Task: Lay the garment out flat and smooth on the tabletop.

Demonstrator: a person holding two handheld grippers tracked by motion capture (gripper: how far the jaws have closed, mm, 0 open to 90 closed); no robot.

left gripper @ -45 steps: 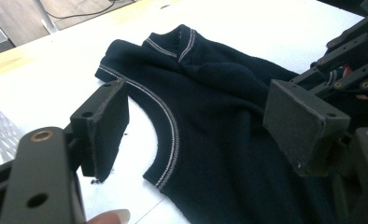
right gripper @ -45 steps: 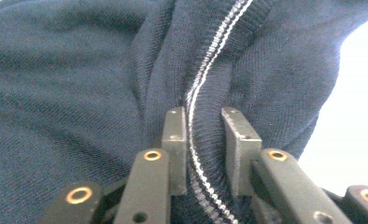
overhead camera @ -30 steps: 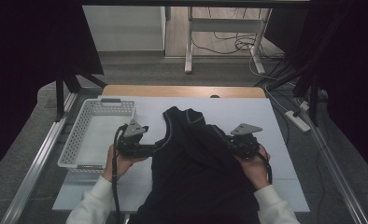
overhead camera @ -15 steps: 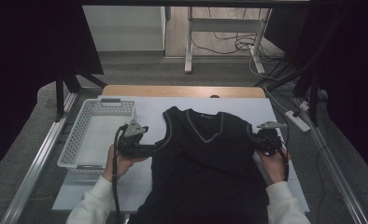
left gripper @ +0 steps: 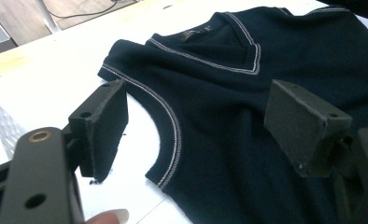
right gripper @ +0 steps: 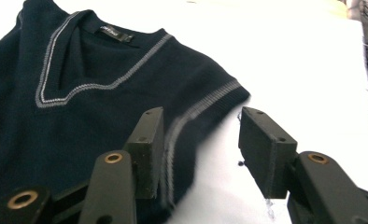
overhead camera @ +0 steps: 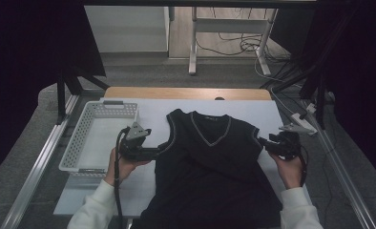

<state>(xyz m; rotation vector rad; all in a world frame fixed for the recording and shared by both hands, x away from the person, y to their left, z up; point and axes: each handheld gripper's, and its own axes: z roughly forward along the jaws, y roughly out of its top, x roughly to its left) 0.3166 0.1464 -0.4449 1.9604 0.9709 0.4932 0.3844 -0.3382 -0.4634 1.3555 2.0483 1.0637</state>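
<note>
A dark sleeveless V-neck vest (overhead camera: 210,162) with pale trim is seen spread flat on a white table (overhead camera: 253,112), neckline away from the person. It lies between the two tongs, its armholes at either side.

The left gripper (overhead camera: 150,151) is held level at the vest's left armhole. In the left gripper view its jaws are seen standing wide apart: the trimmed armhole edge (left gripper: 173,135) and a stretch of fabric lie between them, but neither pad is pressed on the cloth, one pad being over bare table and the other over the vest's chest. A fingertip (left gripper: 105,217) is visible at the bottom edge of that view.

The right gripper (overhead camera: 268,143) is held at the opposite armhole, just beside the shoulder. Its jaws have just been opening and are now parted to a middling gap. In the right gripper view (right gripper: 198,144) the trimmed armhole edge (right gripper: 205,105) runs down into the gap close against the inner pad, blurred there, while the outer pad is over bare table; no grip on the cloth is seen.

A white perforated basket (overhead camera: 81,143) is placed on the far side of the left gripper from the vest, well apart from the garment.
</note>
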